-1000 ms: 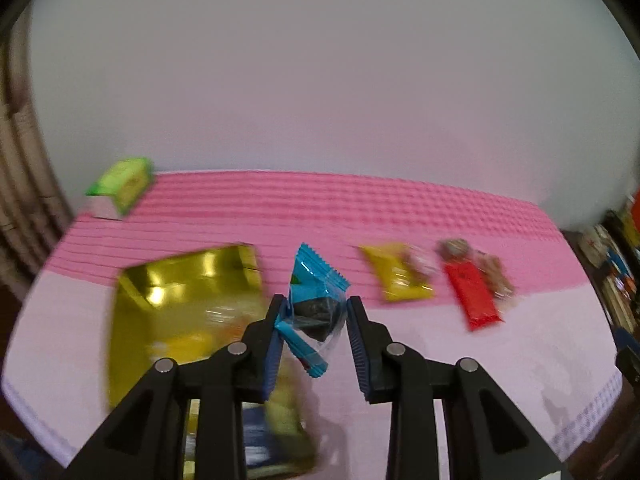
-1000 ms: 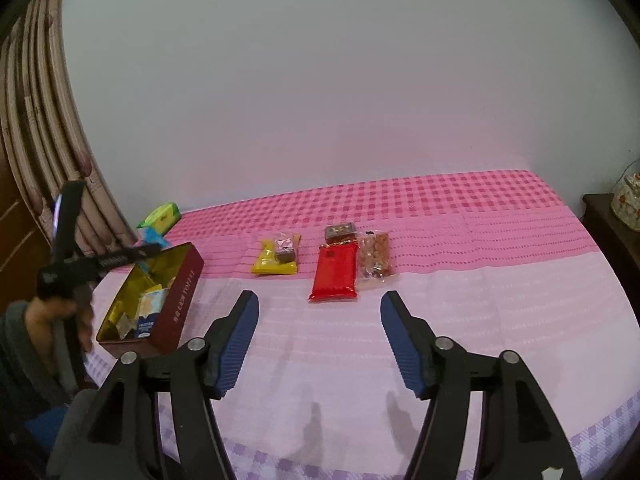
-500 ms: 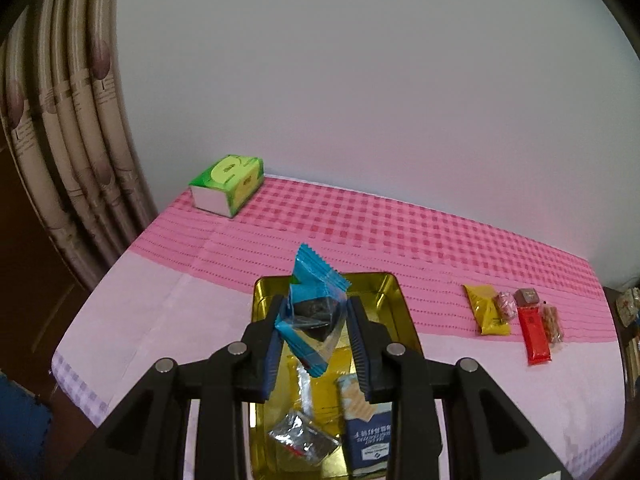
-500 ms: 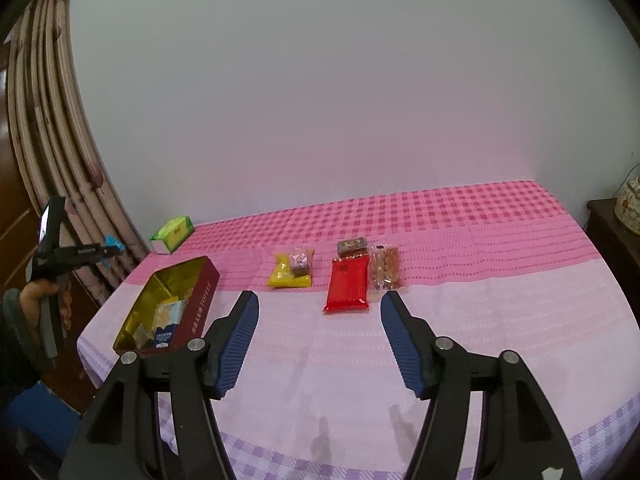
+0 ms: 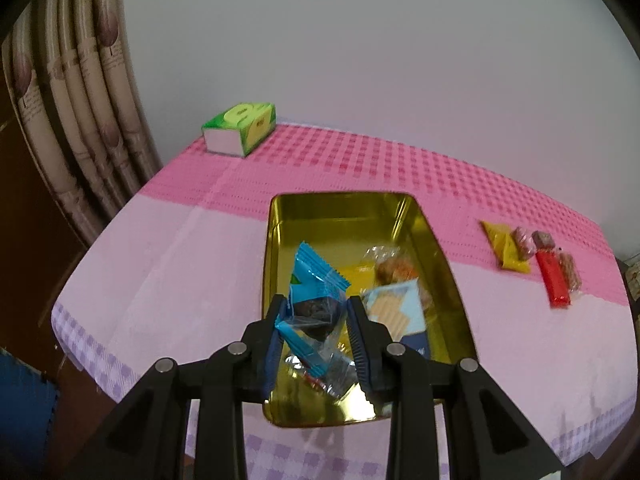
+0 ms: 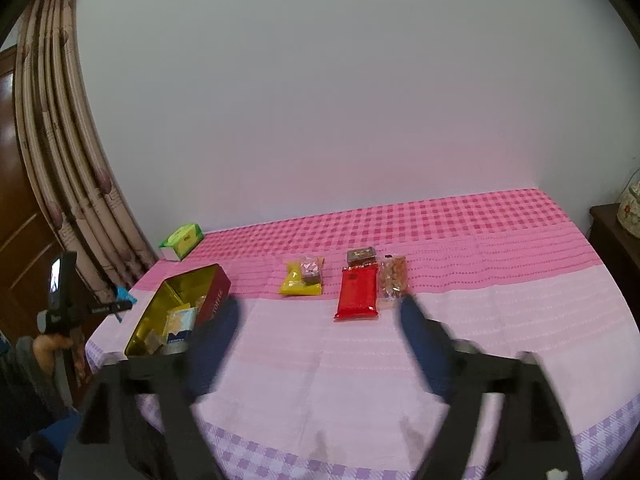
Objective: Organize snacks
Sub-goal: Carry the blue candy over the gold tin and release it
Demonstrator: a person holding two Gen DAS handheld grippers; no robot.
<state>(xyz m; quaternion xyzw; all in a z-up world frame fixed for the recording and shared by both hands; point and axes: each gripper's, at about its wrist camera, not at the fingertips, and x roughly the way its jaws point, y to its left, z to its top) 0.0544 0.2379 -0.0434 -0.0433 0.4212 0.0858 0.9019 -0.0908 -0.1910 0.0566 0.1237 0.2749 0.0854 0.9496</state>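
My left gripper (image 5: 318,312) is shut on a blue snack packet (image 5: 316,296) and holds it above the near end of an open gold-lined tin (image 5: 276,232) with several wrapped snacks inside. In the right wrist view the tin (image 6: 218,292) has red sides and the left gripper (image 6: 120,305) is at its left. My right gripper (image 6: 316,320) is open, empty and blurred above the cloth. A yellow packet (image 6: 298,282), a red packet (image 6: 358,292), a clear nut packet (image 6: 393,280) and small brown sweets (image 6: 361,255) lie in a row on the table.
A green tissue box (image 5: 240,128) stands at the back left corner of the pink checked tablecloth (image 6: 440,340). Curtains (image 6: 68,168) hang at the left. A dark side cabinet (image 6: 616,240) stands at the right edge.
My left gripper has carried the blue packet from the loose snacks leftwards to above the tin, then closer over it. My right gripper has drawn back and is blurred by motion.
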